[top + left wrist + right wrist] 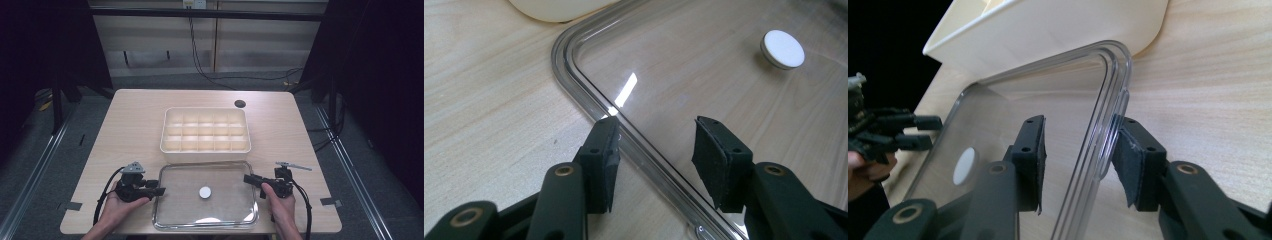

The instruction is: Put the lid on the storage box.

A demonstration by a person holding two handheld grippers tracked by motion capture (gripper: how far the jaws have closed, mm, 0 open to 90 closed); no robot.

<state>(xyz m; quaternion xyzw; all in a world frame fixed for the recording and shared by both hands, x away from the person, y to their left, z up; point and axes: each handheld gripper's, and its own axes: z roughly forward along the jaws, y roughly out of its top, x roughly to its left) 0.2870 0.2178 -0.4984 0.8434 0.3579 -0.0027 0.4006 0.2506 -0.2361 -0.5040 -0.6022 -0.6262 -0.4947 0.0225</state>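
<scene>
**Getting both grippers set on the clear lid**

I am looking at a clear lid (205, 195) lying flat on the surface (130, 115), close to my side. It has a small white knob (205, 192) in its middle. Just behind it sits a cream box (205, 135) with many little compartments, and they all look bare. I think the job is to lift the lid with both grippers, maybe onto the box. None of the lifting is done yet. The lid is lying down, and the whole carry is left.

My left gripper (159, 190) is reaching in from the left side, low and nearly level. Its fingers (600, 160) are spread apart, one on each side of the lid's left rim, not squeezing it.

My right gripper (248, 179) is reaching in from the right side the same way. Its fingers (1138, 165) are spread too, with the lid's right rim between them. One finger looks like it is touching the rim, but they are not closed on it.

Both hands are resting near the front edge of the surface.
</scene>
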